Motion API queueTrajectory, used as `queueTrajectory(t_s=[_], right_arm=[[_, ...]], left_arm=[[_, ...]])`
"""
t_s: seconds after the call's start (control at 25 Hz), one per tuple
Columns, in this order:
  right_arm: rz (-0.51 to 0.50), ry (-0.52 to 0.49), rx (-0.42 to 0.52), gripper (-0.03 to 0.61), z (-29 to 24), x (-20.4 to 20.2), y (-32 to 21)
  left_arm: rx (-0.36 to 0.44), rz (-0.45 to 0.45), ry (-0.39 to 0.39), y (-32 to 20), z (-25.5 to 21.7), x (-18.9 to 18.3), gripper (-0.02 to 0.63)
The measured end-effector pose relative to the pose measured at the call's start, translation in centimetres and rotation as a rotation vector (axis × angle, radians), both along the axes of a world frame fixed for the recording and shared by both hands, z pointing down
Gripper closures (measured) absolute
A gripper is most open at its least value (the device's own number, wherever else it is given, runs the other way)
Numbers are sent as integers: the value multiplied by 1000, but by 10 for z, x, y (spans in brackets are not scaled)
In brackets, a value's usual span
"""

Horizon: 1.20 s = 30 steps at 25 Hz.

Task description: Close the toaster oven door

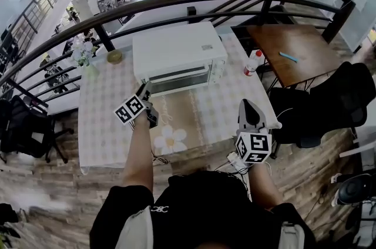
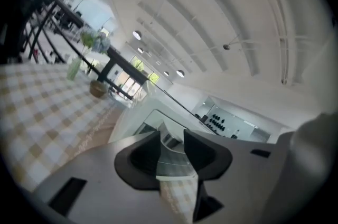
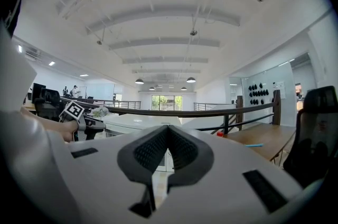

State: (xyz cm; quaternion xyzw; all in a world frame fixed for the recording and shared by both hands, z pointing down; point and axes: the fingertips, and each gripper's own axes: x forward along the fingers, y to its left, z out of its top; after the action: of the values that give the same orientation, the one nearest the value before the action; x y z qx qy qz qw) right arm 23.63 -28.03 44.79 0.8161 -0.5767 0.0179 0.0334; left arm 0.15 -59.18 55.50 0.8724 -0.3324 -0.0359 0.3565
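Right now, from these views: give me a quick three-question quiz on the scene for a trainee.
1. True or false: the right tool is touching the toaster oven.
2. Where is the red-capped bottle relative to the oven? A) on the table, to the oven's right B) on top of it C) in front of its door
3. Fill in: the left tool's jaws stand ____ (apart/together).
Key: 1 false; 2 A; 3 apart.
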Motion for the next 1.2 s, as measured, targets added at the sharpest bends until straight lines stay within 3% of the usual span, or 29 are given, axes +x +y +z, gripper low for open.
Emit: queueTrajectory(t_s=[0.12, 0.28, 0.4, 0.76, 1.0, 1.2], right_arm=[[-10, 2, 4, 588, -2, -1, -1], [-33, 4, 28, 588, -9, -4, -8], [-83, -1, 70, 584, -20, -11, -14], [-159, 12, 140, 586, -42, -25, -22], [-171, 2, 138, 586, -37, -27, -13], [-179, -2, 138, 586, -35, -24, -5]], left_arm=[[195, -56, -126, 12, -33, -10, 497], [415, -93, -183, 42, -94, -13, 565], [527, -95, -228, 73, -127, -11, 583], [679, 27, -344, 176, -143, 16, 589], [634, 79, -318, 207, -137, 31, 589], [649, 82, -336, 217, -139, 35, 589]])
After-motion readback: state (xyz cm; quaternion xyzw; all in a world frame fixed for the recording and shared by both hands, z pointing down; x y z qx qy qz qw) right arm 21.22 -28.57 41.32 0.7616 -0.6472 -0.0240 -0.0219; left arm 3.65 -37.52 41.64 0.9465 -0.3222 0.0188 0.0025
